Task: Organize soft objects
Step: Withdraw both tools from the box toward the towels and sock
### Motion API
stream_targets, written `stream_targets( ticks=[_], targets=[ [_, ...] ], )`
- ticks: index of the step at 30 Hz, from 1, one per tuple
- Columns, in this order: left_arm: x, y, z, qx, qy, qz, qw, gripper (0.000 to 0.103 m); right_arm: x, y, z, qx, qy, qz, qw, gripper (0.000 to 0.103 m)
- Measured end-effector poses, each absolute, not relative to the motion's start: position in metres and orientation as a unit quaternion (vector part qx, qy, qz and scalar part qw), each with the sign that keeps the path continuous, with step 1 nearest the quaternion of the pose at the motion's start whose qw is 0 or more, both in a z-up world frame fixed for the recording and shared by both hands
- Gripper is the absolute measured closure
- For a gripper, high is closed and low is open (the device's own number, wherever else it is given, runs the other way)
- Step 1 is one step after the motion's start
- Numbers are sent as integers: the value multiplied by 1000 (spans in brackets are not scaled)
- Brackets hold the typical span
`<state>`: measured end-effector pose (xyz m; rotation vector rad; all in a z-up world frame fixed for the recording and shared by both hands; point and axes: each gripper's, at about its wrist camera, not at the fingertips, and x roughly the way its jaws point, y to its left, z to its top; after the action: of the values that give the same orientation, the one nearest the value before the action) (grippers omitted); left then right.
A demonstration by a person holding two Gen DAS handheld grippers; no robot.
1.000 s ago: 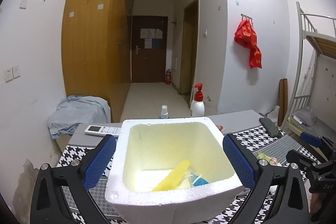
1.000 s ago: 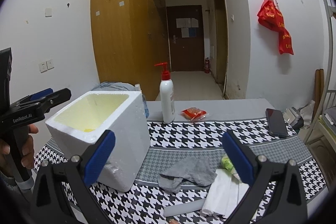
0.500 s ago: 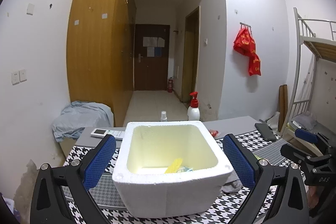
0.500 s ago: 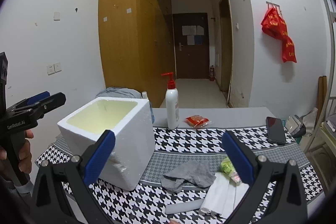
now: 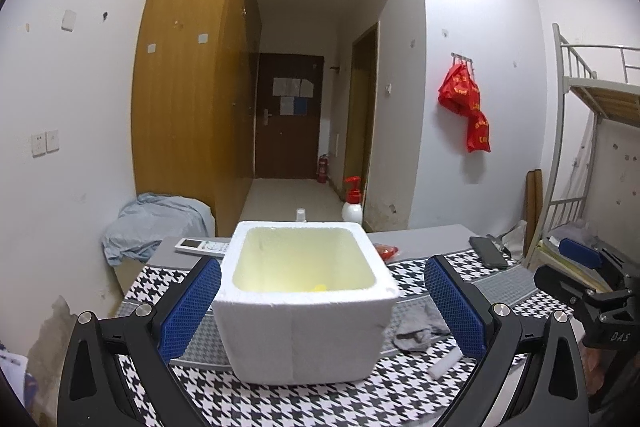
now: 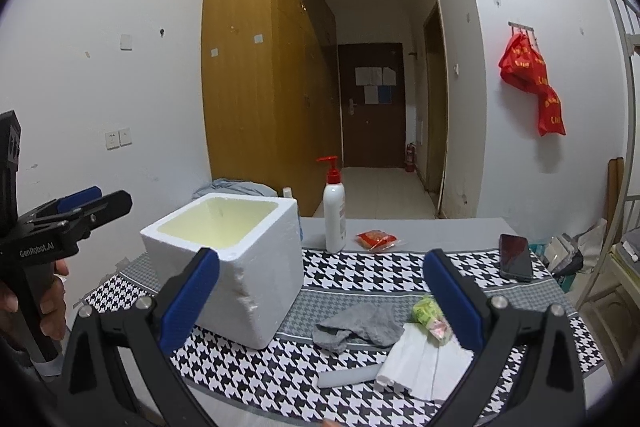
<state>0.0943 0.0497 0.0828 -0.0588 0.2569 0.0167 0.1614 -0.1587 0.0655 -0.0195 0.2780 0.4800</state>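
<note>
A white foam box (image 5: 304, 303) (image 6: 228, 259) stands on the houndstooth cloth, with a bit of yellow showing low inside. My left gripper (image 5: 322, 303) is open and empty, held back from the box with its blue pads either side of it. My right gripper (image 6: 320, 299) is also open and empty, hovering above the table. Right of the box lie a grey sock (image 6: 358, 327) (image 5: 420, 329), a folded white cloth (image 6: 428, 363), a green-and-pink soft bundle (image 6: 430, 317) and a grey foam strip (image 6: 348, 375).
A pump bottle (image 6: 334, 215), a red snack packet (image 6: 376, 239) and a dark phone (image 6: 516, 257) sit at the table's back. A white remote (image 5: 202, 247) lies behind the box on the left. A bunk bed frame (image 5: 584, 131) stands to the right.
My left gripper has pulled back and away from the foam box, so the box looks smaller and its contents are mostly hidden. The right gripper has drifted slightly back.
</note>
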Motion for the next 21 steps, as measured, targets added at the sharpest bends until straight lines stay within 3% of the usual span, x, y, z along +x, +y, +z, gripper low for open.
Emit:
stream_targets(
  ticks=[21],
  targets=[
    [37, 25, 68, -41, 104, 2, 994, 1, 104, -187, 63, -9, 106, 238, 965, 0]
  ],
)
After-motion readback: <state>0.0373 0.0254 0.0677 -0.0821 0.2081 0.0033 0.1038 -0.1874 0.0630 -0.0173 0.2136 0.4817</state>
